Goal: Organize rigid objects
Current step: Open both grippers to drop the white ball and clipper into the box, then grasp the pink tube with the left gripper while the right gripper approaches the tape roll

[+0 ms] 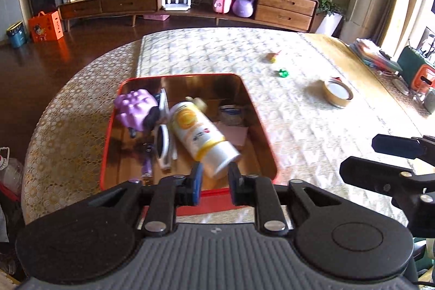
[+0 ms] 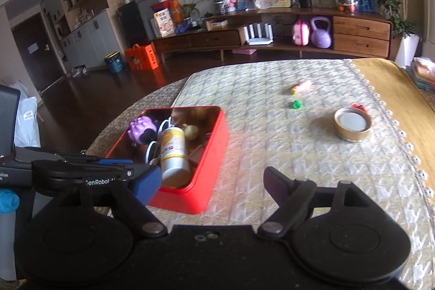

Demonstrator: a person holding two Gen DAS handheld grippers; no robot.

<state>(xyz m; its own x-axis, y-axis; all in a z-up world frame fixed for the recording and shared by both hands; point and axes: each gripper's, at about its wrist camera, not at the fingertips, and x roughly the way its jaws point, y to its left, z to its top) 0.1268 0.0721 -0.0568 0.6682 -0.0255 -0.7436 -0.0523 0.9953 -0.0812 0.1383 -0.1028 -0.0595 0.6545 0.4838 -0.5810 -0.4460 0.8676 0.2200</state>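
Woven cream tablecloth (image 1: pixel 299 110) under red tin (image 2: pixel 214 154); both hand-held grippers (image 1: pixel 214 175) (image 2: pixel 212 181) released.

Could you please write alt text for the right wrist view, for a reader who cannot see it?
The right gripper hangs open and empty over a patterned tablecloth, beside a red tin holding a white and yellow bottle and a purple toy. A tape roll and small green piece lie farther off.
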